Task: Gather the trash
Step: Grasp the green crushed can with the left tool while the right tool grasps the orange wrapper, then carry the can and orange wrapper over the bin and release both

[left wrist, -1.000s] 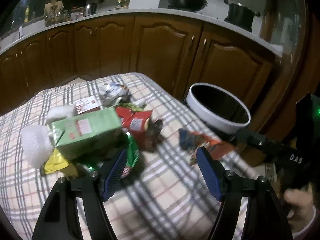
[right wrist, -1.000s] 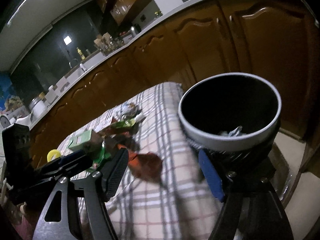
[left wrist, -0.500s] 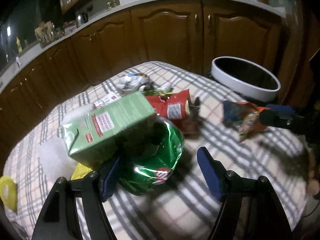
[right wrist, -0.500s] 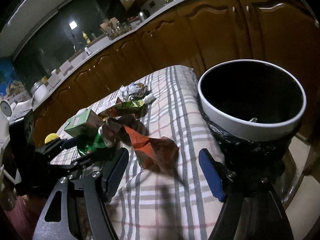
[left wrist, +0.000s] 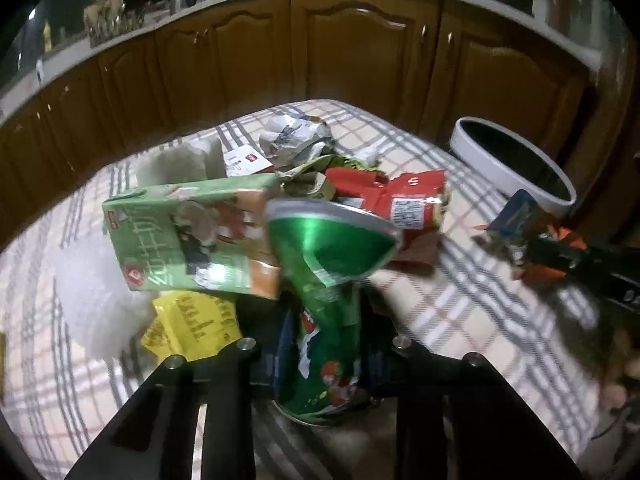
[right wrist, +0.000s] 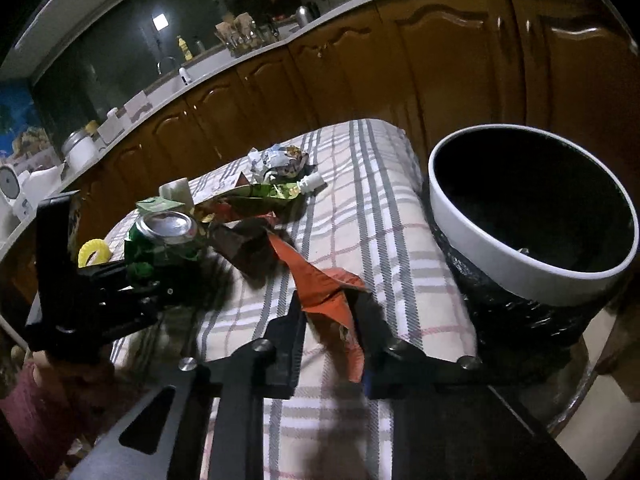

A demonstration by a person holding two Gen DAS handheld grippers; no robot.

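Left wrist view: the left gripper [left wrist: 322, 344] is closing its jaws on a crushed green can [left wrist: 326, 280], which sits between them on the checked tablecloth [left wrist: 460, 320] beside a green carton [left wrist: 188, 240].

Right wrist view: the right gripper [right wrist: 330, 340] is closing on an orange wrapper [right wrist: 324, 284], near the white bin [right wrist: 532, 256].

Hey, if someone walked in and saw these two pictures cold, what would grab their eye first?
Probably the crushed green can, right up close between the closing jaws of the left gripper, in front of a green carton on the checked tablecloth. Next, the orange wrapper between the closing jaws of the right gripper, and the white-rimmed bin beside the table's right edge.
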